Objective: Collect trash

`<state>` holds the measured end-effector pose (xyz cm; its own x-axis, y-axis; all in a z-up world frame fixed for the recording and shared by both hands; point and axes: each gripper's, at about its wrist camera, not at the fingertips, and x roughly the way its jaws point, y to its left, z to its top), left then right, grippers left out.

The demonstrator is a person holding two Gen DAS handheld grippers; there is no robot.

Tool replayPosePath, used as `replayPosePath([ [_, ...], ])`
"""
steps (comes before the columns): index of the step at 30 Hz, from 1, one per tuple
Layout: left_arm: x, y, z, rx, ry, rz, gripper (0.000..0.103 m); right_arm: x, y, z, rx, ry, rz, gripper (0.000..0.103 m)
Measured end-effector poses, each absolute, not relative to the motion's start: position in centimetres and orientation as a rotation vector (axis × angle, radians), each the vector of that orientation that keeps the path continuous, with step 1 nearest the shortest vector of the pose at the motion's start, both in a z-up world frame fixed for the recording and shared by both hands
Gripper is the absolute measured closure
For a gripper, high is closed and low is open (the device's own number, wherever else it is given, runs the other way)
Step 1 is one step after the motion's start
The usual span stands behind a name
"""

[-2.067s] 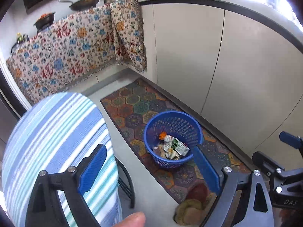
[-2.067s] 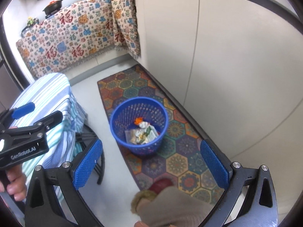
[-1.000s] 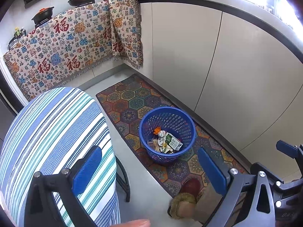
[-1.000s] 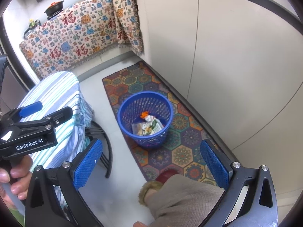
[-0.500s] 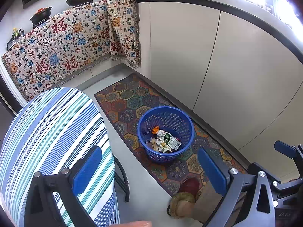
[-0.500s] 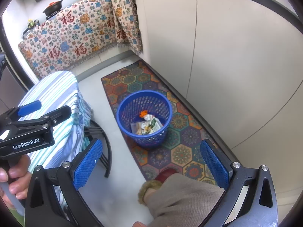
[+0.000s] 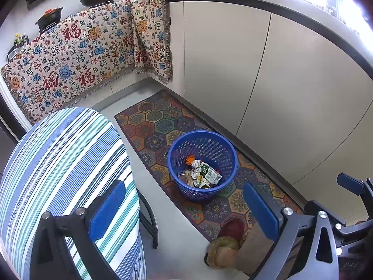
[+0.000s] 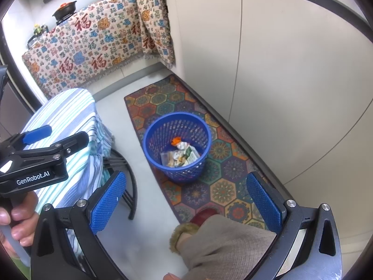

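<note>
Left wrist view shows little change over the last two seconds: the camera has pulled back and up a little, so the blue basket sits slightly further from the lens than before, and its contents lie as they did. Nothing has been added or taken out. I judge that the collecting is done or nearly so, since no loose litter shows on the floor or the mat in either view.

The left hand-held gripper has its blue pads spread wide with nothing between them. The right hand-held gripper is likewise spread and empty, held above the person's slippered foot.

The basket stands upright on the patterned mat, near the cabinet fronts and well apart from the striped stool. It is a round, perforated plastic tub, flared at the rim. The trash fills only the bottom: crumpled wrappers, a green-and-white packet, and an orange scrap at the back.
</note>
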<state>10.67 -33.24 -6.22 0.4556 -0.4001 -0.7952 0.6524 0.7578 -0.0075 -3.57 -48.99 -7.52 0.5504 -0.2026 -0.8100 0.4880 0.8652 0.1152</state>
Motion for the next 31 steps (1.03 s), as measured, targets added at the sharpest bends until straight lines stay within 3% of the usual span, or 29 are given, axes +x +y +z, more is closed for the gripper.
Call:
replayPosePath([
  [31, 10.2, -33.5, -6.8, 0.316, 0.883, -0.695, 0.0, -3.6, -50.1, -8.5, 0.366, 0.919, -0.43, 0.0],
])
